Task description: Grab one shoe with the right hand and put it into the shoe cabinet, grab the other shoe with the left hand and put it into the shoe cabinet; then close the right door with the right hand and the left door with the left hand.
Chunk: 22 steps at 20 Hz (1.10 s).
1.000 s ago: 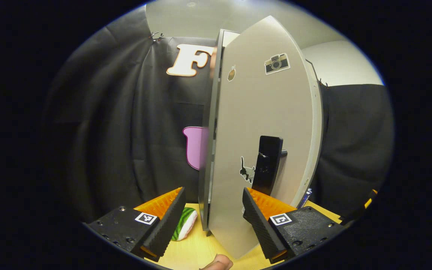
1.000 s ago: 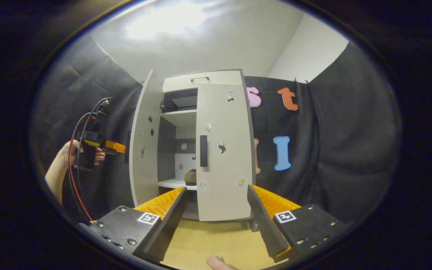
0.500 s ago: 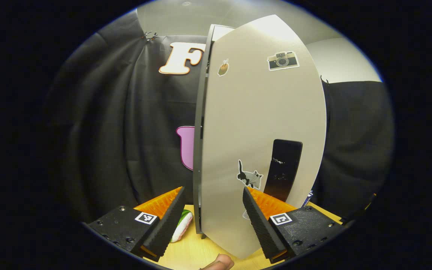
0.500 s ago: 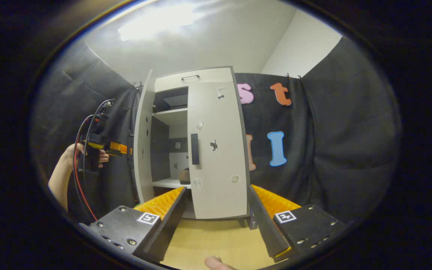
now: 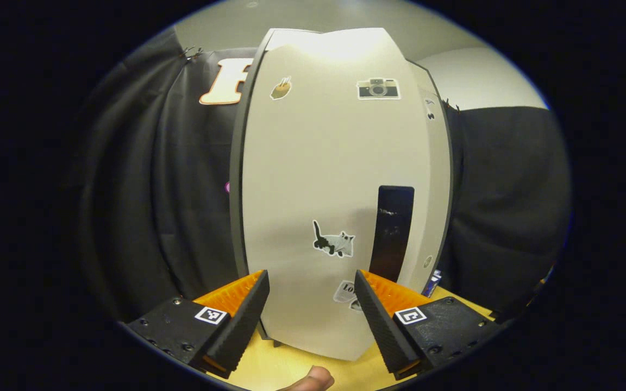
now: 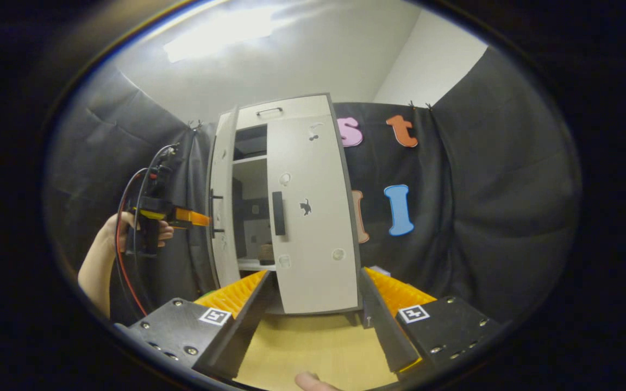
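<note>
The shoe cabinet stands on the wooden table against the booth's cloth wall. Its right door sits flush and closed, so that step looks done. The left door remains ajar, and through the gap a brown shoe rests on the lower shelf; the other of the 2 shoes cannot be made out. Seen from the right gripper view, the left gripper is pressed against the outer face of the left door near its black handle, fingers apart and empty. The right gripper hangs well back from the cabinet, fingers also apart with nothing between them. What is left, judging from this, is pushing the left door fully shut.
</note>
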### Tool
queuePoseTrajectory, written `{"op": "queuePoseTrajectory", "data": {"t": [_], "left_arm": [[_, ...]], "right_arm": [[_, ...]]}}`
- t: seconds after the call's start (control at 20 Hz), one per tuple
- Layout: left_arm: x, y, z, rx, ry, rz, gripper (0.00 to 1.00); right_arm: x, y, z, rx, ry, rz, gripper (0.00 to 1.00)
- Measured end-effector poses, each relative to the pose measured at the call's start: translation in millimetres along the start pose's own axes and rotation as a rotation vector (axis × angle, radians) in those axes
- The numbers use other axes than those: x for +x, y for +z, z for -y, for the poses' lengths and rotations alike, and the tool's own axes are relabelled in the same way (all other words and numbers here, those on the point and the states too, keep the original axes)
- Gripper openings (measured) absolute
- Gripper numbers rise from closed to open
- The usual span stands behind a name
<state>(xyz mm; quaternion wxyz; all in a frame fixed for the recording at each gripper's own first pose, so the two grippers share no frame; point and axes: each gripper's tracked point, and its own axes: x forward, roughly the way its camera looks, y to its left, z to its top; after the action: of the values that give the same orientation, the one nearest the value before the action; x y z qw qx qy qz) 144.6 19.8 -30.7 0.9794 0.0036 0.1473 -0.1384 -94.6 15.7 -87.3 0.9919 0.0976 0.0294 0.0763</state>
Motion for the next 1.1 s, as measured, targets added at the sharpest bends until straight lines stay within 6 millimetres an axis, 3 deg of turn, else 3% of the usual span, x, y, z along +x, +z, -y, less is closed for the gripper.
{"op": "queuePoseTrajectory", "data": {"t": [0.3, 0.7, 1.1], "left_arm": [[-21.1, -2.4, -0.4, 0.036, 0.078, 0.038, 0.95], [-73.0, 3.5, -7.7, 0.020, 0.150, 0.117, 0.96], [-110.1, -4.0, 21.4, 0.029, 0.096, 0.173, 0.96]], "right_arm": [[4.5, -1.8, -1.9, -0.019, -0.005, -0.010, 0.96], [13.3, -2.1, -5.7, -0.025, -0.030, -0.014, 0.96], [16.3, -4.2, -13.0, -0.037, -0.031, -0.021, 0.96]]}}
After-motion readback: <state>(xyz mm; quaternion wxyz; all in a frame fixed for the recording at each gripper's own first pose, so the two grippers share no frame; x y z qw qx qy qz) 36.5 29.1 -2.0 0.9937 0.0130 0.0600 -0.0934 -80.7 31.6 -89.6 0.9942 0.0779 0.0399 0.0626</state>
